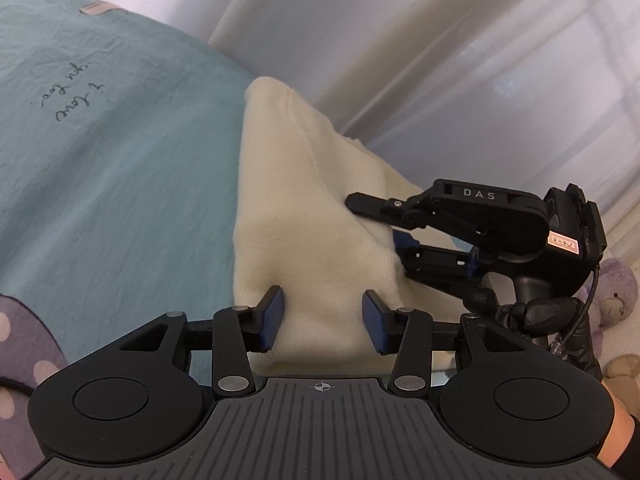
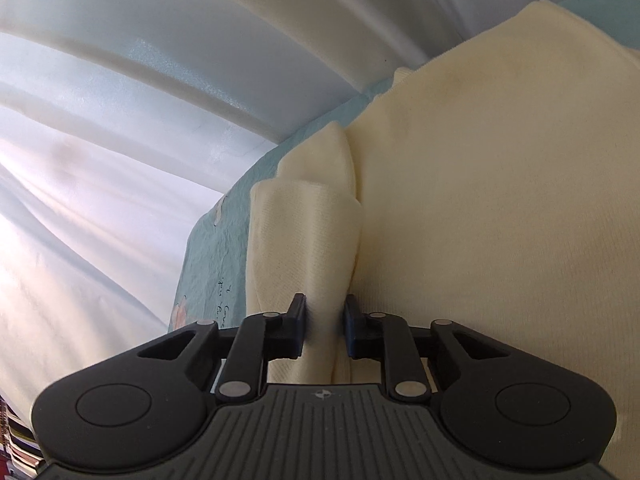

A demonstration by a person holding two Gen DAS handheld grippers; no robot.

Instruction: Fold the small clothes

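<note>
My left gripper (image 1: 323, 318) hangs with fingers apart over the near edge of the cream garment (image 1: 304, 216), which lies on the teal sheet (image 1: 120, 184). My right gripper (image 2: 325, 326) is clamped on a bunched fold at its right side.

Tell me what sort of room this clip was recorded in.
Probably a bedroom. The cream garment lies on a teal bedsheet with handwriting printed on it, pale curtains hang behind, and a purple plush toy sits at the edge. The right gripper pinches a fold.
</note>
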